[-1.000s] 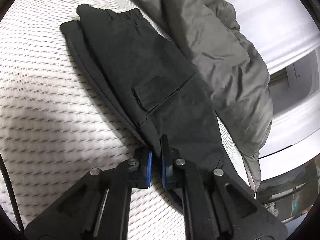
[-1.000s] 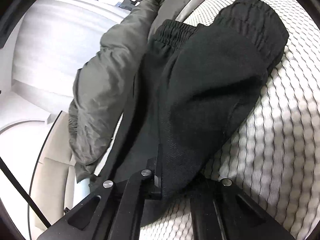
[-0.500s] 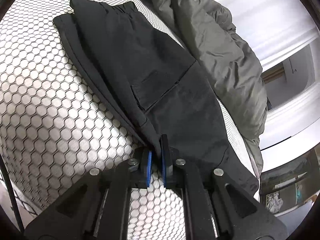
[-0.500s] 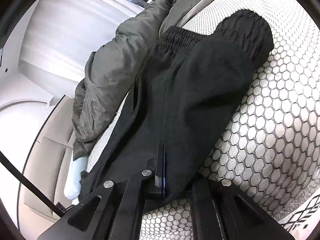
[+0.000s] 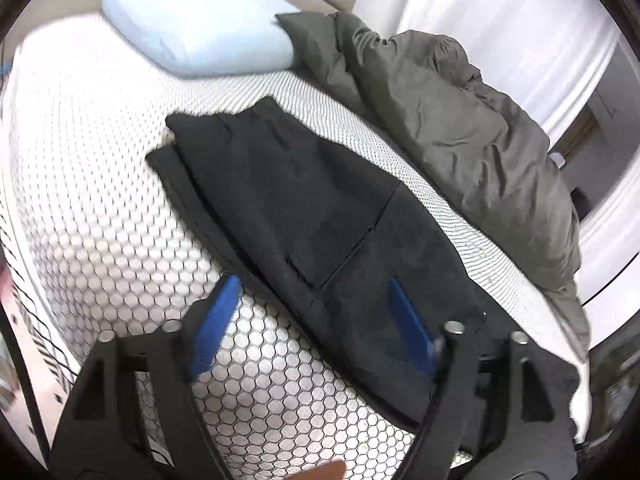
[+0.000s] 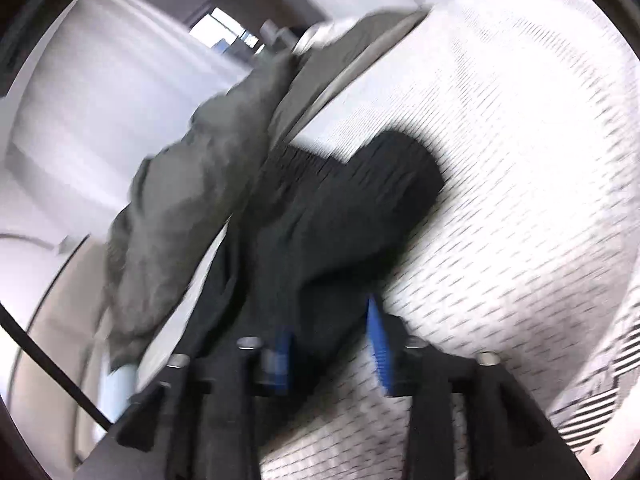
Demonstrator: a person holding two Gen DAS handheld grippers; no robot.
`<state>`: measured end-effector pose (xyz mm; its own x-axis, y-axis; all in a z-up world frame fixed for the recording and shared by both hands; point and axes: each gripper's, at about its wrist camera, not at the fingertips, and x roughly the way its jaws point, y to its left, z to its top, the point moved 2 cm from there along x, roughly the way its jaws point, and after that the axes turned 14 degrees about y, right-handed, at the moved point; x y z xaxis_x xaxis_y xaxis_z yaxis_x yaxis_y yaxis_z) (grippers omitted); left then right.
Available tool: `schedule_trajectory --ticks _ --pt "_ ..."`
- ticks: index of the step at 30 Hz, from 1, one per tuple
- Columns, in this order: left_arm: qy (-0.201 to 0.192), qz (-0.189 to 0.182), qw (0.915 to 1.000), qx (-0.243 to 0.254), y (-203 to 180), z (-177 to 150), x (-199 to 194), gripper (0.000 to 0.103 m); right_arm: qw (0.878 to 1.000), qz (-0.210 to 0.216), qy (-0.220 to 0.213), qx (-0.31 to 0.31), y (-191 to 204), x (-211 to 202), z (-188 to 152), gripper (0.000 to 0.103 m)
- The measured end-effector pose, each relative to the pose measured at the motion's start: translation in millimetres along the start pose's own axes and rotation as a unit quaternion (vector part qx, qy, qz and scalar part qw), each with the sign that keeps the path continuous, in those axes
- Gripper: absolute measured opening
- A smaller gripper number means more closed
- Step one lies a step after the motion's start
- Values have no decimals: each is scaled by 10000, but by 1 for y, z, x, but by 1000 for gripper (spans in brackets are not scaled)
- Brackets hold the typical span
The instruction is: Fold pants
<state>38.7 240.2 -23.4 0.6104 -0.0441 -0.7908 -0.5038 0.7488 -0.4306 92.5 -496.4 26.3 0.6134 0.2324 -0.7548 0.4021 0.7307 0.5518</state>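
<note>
The black fabric pants (image 5: 320, 216) lie folded lengthwise on the white honeycomb-mesh bed (image 5: 100, 208), just beside the grey crumpled quilt (image 5: 460, 120). The left claw (image 5: 316, 320) has just been opening and stands spread with nothing pinched; the right claw (image 6: 332, 340) has just been opening, with cloth between its pads but seemingly not pressed. Risk: cloth snagging on a pad during withdrawal would likely pull the fold apart

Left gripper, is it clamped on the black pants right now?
No. The left gripper has its blue pads spread wide apart, and the black pants lie flat on the bed.
</note>
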Motion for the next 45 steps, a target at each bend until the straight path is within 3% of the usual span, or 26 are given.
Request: schedule_trajectory --ticks 2,5,9,12,15,18,21,23,26,28,29,31,33,35,37,41,43,45 --pt "-106 -7 9997 226 -13 2 -6 85 9993 -252 -210 -159 0 -10 5 64" --pt "-176 -121 9976 661 -47 7 -11 102 9958 -426 -384 -710 13 -18 19 88" --pt "161 -486 9917 1175 -99 20 1 102 9874 -409 -277 -1502 49 -17 64 101" --pt "459 -862 9860 1350 -132 27 19 102 9843 -219 65 -1749 77 0 100 101" --pt "659 -892 9827 1480 -146 25 33 102 9814 -239 412 -1860 93 30 124 101" --pt "704 -776 9808 1643 -139 22 41 102 9751 -503 273 -2144 102 57 135 101" --pt "806 -639 9810 1646 -130 20 51 102 9668 -777 477 -2387 109 83 143 97" --pt "836 -617 9831 1510 -123 21 58 102 9605 -763 564 -2617 112 94 145 97" --pt "769 -606 9854 1392 -120 27 64 102 9609 -760 806 -2539 108 112 149 96" --pt "797 -640 9857 1339 -118 28 67 102 9568 -681 1121 -2596 107 130 143 84" --pt "815 -667 9858 1307 -117 28 68 102 9519 -807 1212 -2696 107 136 139 63" --pt "836 -668 9856 1308 -115 27 68 102 9375 -1114 1268 -3043 112 147 130 50" --pt "811 -587 9864 1304 -113 26 67 102 9338 -1199 1148 -3169 115 144 127 42" --pt "804 -575 9871 1260 -109 27 65 102 9391 -1157 931 -3099 116 132 130 40" --pt "736 -578 9885 1189 -103 29 61 102 9439 -1245 653 -2989 117 116 132 39" --pt "598 -497 9918 1017 -92 36 56 102 9429 -2016 109 -2650 109 100 135 40" --pt "544 -395 9931 958 -87 40 57 102 9377 -2265 316 -2615 105 105 137 56" --pt "565 -267 9941 887 -81 43 60 102 9341 -2330 175 -2700 106 98 137 74"
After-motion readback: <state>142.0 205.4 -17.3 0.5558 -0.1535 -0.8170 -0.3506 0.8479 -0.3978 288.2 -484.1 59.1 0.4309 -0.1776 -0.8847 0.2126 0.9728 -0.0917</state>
